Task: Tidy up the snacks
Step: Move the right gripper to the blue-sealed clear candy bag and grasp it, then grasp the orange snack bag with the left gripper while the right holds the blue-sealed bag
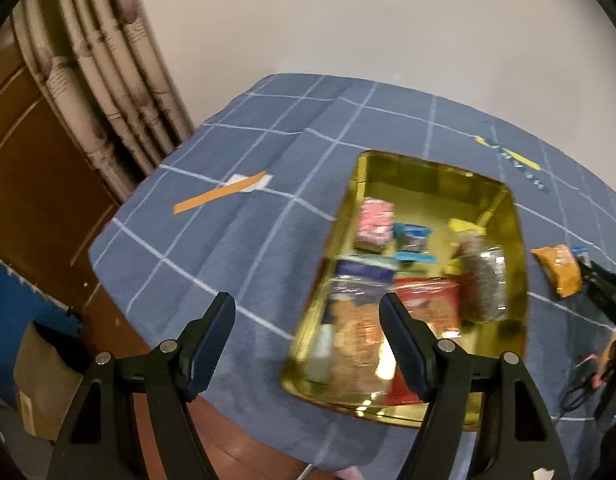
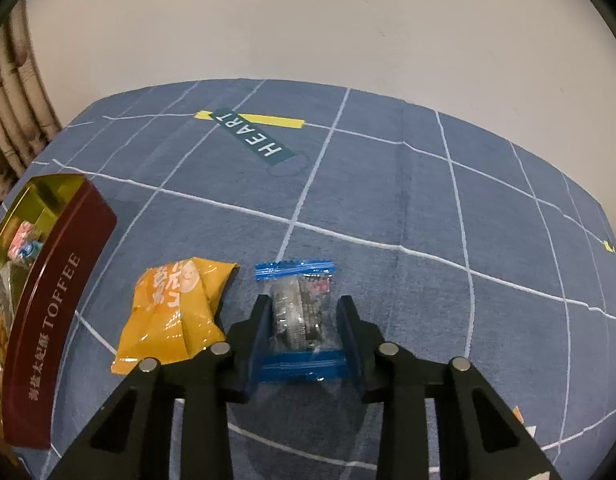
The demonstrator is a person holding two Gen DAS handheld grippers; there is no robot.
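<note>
A gold-lined tin [image 1: 517, 240] with a dark red outer wall marked TOFFEE [image 2: 56, 300] stands on the blue checked cloth and holds several snacks, among them a pink packet [image 1: 374, 222] and a red packet [image 1: 428, 300]. My left gripper [image 1: 308, 304] hangs open over the tin's near left edge with nothing between its fingers. To the right of the tin lie an orange packet [image 2: 172, 312] and a clear packet with blue ends [image 2: 294, 300]. My right gripper [image 2: 304, 308] is shut on the clear blue-ended packet, a pad against each side, down at the cloth.
A dark green tag reading HEART [image 2: 250, 138] and a yellow strip [image 2: 268, 119] lie farther back on the cloth. An orange strip on white paper [image 1: 224, 196] lies left of the tin. Curtains [image 1: 96, 80] and a cardboard box [image 1: 44, 384] stand past the table's left edge.
</note>
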